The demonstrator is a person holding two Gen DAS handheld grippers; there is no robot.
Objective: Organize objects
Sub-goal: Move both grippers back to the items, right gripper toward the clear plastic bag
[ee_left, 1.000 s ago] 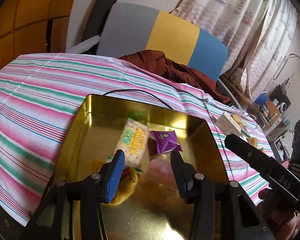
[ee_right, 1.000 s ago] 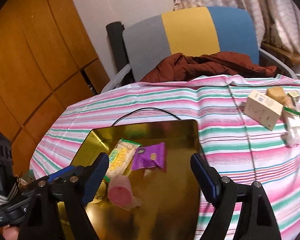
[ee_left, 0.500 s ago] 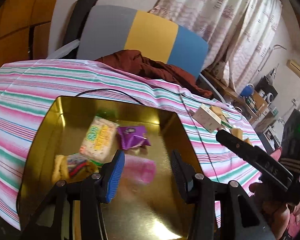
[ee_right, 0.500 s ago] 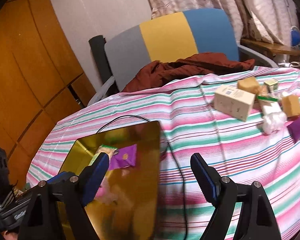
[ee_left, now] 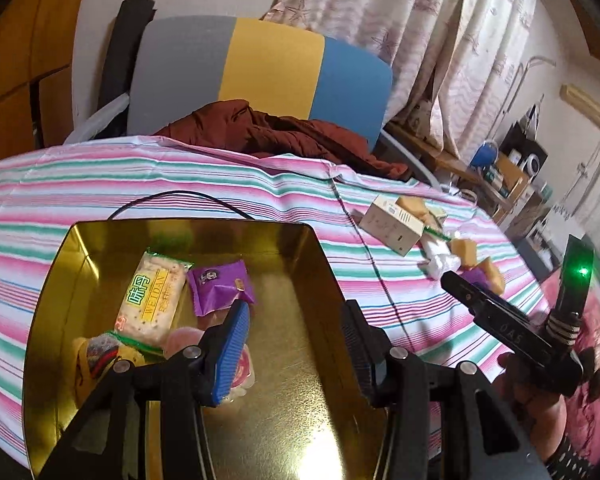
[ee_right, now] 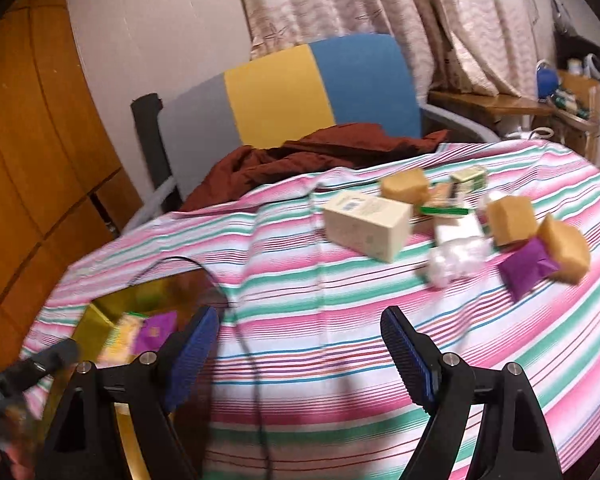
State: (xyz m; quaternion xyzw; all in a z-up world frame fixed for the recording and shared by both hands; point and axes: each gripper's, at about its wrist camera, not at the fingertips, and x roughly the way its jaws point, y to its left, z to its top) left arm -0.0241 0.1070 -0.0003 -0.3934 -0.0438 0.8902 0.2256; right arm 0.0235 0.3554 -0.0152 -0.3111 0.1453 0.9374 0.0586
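Left hand-held gripper (ee_left: 296, 328) apart, empty over gold tray (ee_left: 324, 264); right hand-held gripper (ee_right: 300, 344) apart past tray's right edge, above bare striped surface (ee_right: 320, 292).

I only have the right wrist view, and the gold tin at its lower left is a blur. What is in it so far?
Observer: The left wrist view shows a cracker packet lying beside a purple packet in the gold tin, with a pink wrapped item nearer the camera.
Operator: Is the left gripper holding any of them?
Observer: No. The left gripper is open above the tin, with nothing between its fingers.
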